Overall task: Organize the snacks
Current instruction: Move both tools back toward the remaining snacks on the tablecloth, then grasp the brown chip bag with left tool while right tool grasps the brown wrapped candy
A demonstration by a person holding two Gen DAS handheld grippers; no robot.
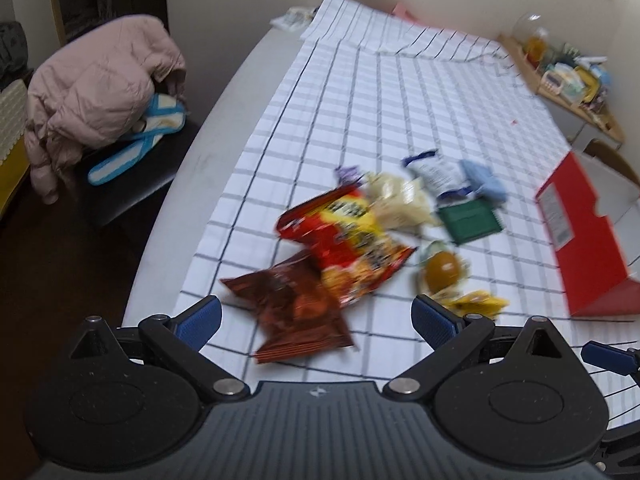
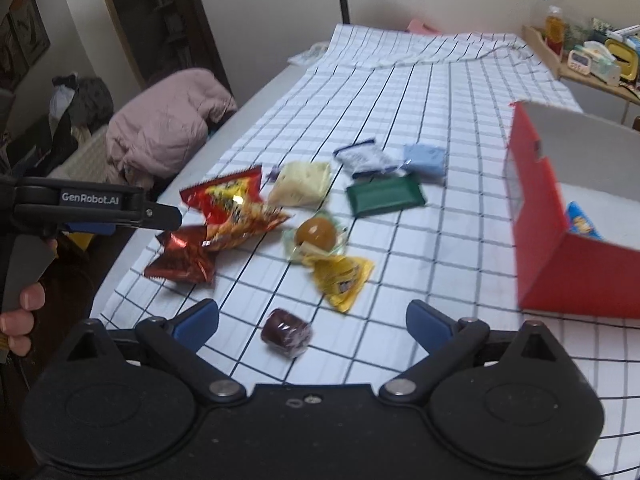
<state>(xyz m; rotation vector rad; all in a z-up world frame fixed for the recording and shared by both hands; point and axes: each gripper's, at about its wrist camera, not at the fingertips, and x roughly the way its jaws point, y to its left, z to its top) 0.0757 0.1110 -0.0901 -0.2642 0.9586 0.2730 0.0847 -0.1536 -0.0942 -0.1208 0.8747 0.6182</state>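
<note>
Both the left gripper (image 1: 316, 314) and right gripper (image 2: 312, 318) are spread wide and hold nothing; the crinkly foil snack packets (image 2: 236, 204) lie scattered left of the red cardboard box (image 2: 536, 216) on the checked-cloth table (image 2: 440, 92)

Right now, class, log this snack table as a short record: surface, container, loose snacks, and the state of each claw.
surface: checked cloth
container: red box, open, a blue packet inside
loose snacks: dark red bag, red-yellow bag, green packet, yellow packet, wrapped dark candy
left claw: open, holding nothing
right claw: open, holding nothing
</note>
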